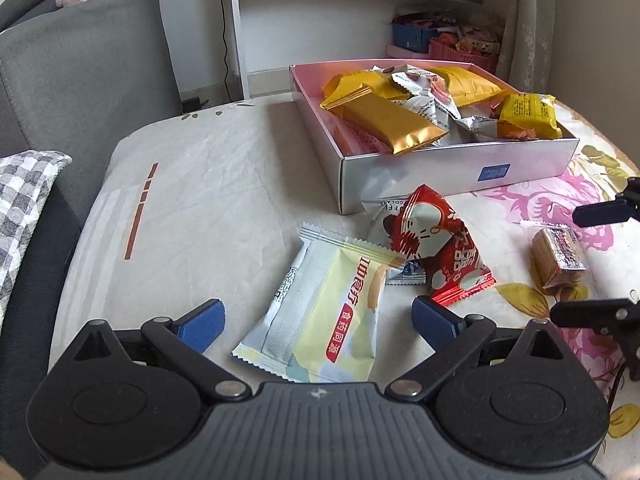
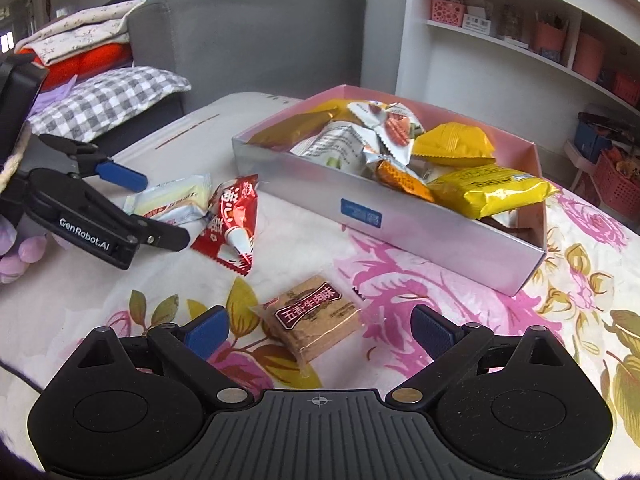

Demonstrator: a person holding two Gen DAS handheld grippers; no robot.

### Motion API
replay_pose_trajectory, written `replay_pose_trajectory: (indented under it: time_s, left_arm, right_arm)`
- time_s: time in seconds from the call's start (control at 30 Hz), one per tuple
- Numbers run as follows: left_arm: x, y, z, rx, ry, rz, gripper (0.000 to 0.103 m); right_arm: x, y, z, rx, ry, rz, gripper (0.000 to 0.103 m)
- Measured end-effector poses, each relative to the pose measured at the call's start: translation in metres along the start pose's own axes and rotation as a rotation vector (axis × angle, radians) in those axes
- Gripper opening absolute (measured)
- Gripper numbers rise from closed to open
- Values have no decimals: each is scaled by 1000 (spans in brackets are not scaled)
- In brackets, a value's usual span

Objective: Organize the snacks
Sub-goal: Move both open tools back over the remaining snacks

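Slick foil on the pale yellow packet (image 1: 324, 312), lying flat on the floral cloth (image 1: 532, 200) between the spread-wide fingers of my left hand-held gripper (image 1: 318, 322), may slip when pinched, nudging the red packet (image 1: 438, 248) just beside it.

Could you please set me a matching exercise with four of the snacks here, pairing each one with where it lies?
Things:
1. pale yellow packet
2. red packet
3. brown biscuit pack
4. gold packet

Places:
A. in the box
B. between the open jaws of the right gripper
C. between the open jaws of the left gripper
D. on the cloth just in front of the box, between the other two loose snacks

Pairs: 1-C, 2-D, 3-B, 4-A
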State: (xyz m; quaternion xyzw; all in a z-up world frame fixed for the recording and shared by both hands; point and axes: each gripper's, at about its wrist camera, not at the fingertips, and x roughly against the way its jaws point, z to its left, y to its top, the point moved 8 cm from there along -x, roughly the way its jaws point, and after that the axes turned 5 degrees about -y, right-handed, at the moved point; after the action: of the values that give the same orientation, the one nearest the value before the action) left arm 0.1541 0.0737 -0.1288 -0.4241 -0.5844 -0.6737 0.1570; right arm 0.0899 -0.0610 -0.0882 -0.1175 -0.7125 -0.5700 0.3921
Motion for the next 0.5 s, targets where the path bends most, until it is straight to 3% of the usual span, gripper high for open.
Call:
replay_pose_trajectory:
  time_s: [0.3,0.5]
  left_arm:
    - [-3,5,-2,-4,-24,-25,92]
    - [-1,9,-8,-16,-39,-12,76]
  right_arm:
    - [-10,2,2,3,-10,-16,103]
    - [-13,5,3,1,-16,-31,103]
